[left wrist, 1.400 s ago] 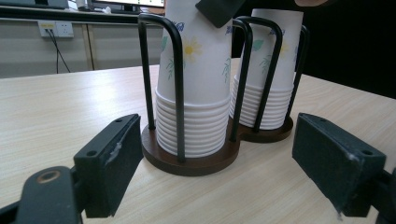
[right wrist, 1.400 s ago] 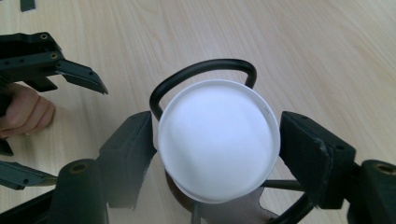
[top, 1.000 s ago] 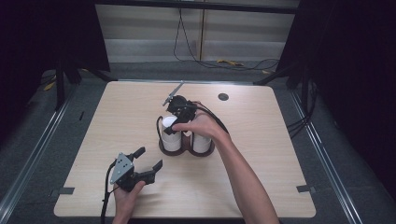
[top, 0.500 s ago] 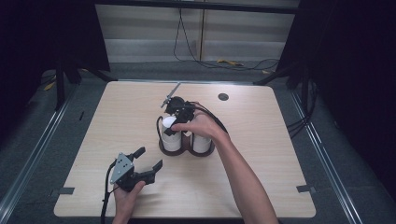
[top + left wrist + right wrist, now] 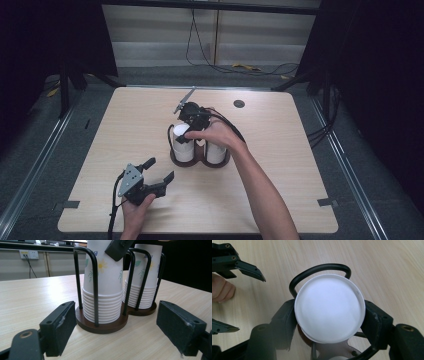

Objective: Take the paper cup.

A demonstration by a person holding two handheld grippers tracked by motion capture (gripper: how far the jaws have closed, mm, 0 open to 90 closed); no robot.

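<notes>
A dark wooden holder (image 5: 200,162) with black wire loops keeps two stacks of upturned white paper cups, left stack (image 5: 183,150) and right stack (image 5: 216,152). My right gripper (image 5: 183,133) points down over the left stack. Its jaws have just been closing and now press on both sides of the top cup (image 5: 329,308). My left gripper (image 5: 160,170) rests open near the table's front left, facing the holder (image 5: 105,326), with nothing between its pads (image 5: 60,325). In the left gripper view the flowered cups (image 5: 102,290) stand a short way ahead.
The light wooden table (image 5: 300,165) has a small black round mark (image 5: 239,103) at the back. A person's right forearm (image 5: 260,190) crosses the front right of the table. Black cables trail from both grippers. Dark floor and metal rails surround the table.
The right gripper's jaws have drawn in around the top cup of the left stack. Both hands stay where they were.
</notes>
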